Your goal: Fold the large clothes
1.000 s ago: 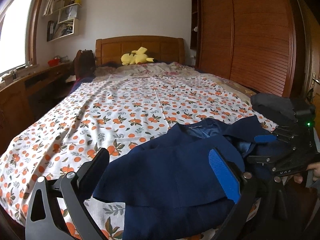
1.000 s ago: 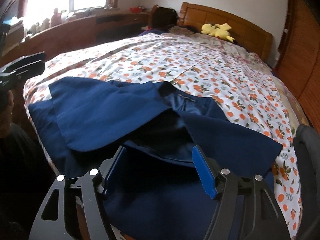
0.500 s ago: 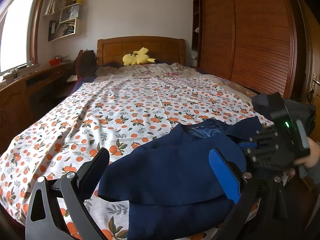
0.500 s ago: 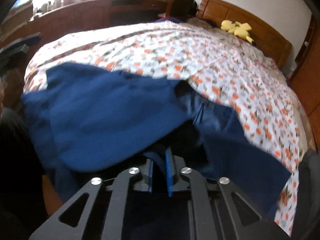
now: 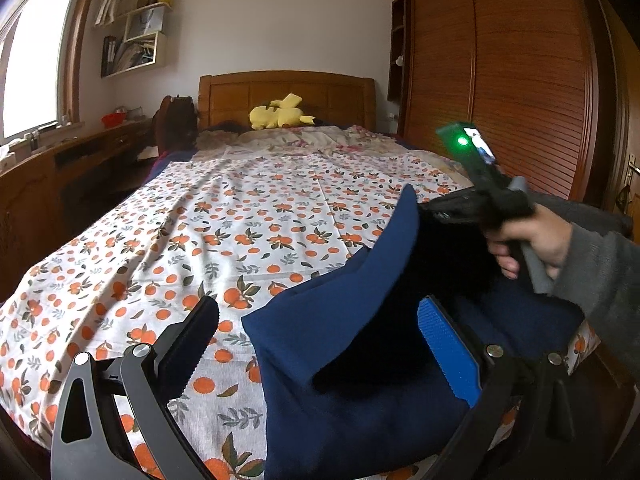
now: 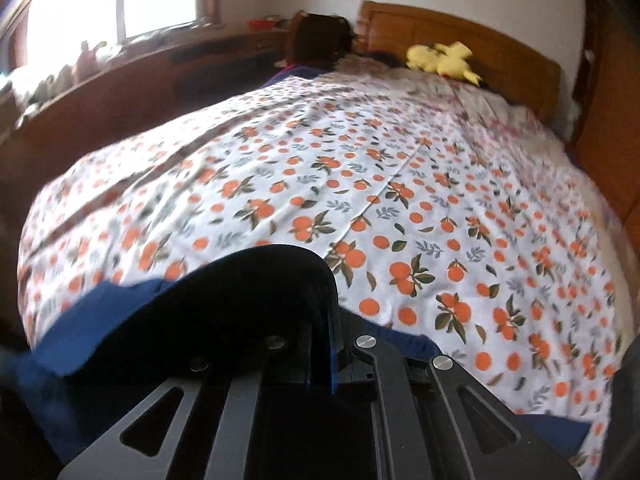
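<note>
Left wrist view showed the right gripper (image 5: 430, 210) clamped on the navy jacket (image 5: 344, 344), lifting one flap near the bed's (image 5: 200, 220) foot edge, the left gripper (image 5: 320, 344) gaped empty, and folding looked barely begun.

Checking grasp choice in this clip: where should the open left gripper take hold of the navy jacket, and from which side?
Probably the free left edge of the navy jacket, approached from the bedspread side. That edge lies flat and exposed just ahead of the left gripper, while the right gripper is shut on the raised flap opposite.
</note>
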Available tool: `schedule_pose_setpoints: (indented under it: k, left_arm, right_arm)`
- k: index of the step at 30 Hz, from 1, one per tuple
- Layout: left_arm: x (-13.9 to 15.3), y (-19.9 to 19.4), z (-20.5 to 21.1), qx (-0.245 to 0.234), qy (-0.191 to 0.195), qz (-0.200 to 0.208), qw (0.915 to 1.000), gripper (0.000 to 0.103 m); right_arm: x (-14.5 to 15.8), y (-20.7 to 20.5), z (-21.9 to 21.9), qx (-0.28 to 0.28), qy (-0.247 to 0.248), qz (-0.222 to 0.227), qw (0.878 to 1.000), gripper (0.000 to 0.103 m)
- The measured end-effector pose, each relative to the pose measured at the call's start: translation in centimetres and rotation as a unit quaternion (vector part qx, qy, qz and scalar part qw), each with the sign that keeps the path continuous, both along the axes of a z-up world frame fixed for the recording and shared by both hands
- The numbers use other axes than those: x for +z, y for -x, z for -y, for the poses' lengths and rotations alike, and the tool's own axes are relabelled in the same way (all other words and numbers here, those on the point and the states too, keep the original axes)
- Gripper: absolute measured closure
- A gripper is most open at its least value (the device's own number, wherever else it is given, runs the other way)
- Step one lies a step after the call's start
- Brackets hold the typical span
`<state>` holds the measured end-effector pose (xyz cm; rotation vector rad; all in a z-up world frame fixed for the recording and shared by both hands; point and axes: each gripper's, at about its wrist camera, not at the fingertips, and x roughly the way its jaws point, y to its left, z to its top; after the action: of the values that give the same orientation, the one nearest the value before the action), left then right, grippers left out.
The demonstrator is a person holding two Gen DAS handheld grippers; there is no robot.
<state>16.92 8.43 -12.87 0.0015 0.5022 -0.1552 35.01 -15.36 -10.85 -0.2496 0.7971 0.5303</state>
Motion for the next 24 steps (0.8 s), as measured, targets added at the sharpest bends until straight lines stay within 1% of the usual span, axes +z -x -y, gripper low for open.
schedule_pose_setpoints:
  k: [1, 5, 8, 10, 11, 13, 14, 18, 20, 22, 24]
  left_arm:
    - [0.0, 0.0, 0.0, 0.000, 0.000, 0.000, 1.0000, 0.003]
    - [-0.1, 0.0, -0.2, 0.001, 0.001, -0.001, 1.0000, 0.003]
    - [0.0, 0.1, -0.6, 0.004, 0.004, 0.000, 1.0000, 0.003]
    - [0.0, 0.1, -0.9, 0.007, 0.007, 0.000, 1.0000, 0.003]
    - [0.0, 0.1, -1.0, 0.008, 0.008, -0.001, 0.9999, 0.003]
    - [0.0, 0.1, -1.2, 0.011, 0.009, -0.001, 0.9999, 0.003]
    - [0.0, 0.1, -1.3, 0.013, 0.010, -0.001, 0.9999, 0.003]
    - [0.1, 0.2, -2.0, 0.020, 0.013, 0.000, 0.9997, 0.003]
    - [0.2, 0.2, -2.5, 0.025, 0.013, 0.003, 0.9996, 0.003]
    - [0.4, 0.2, -2.7, 0.030, 0.011, 0.005, 0.9995, 0.003]
    - [0.5, 0.4, -3.3, 0.036, 0.010, 0.008, 0.9993, 0.003]
  right_arm:
    - [-0.3, -0.7, -0.1, -0.005, -0.004, -0.005, 1.000, 0.098]
    - [-0.8, -2.0, -0.6, -0.018, 0.002, 0.001, 1.000, 0.098]
    - [-0.9, -3.0, -0.7, -0.044, 0.012, -0.003, 0.999, 0.094]
    - [-1.1, -3.4, -0.6, -0.062, 0.020, -0.004, 0.998, 0.081]
    - [-1.1, -3.5, -0.4, -0.073, 0.026, 0.002, 0.997, 0.077]
    - [-0.8, -3.5, -0.2, -0.088, 0.032, 0.015, 0.996, 0.062]
    - [-0.6, -3.3, -0.1, -0.092, 0.034, 0.021, 0.995, 0.060]
    - [0.1, -2.1, 0.0, -0.082, 0.050, 0.032, 0.995, 0.057]
    - [0.5, -0.5, 0.0, -0.065, 0.056, 0.038, 0.996, 0.055]
    - [0.8, 1.6, 0.2, -0.047, 0.065, 0.049, 0.996, 0.050]
    - [1.1, 3.7, 0.3, -0.034, 0.065, 0.059, 0.996, 0.049]
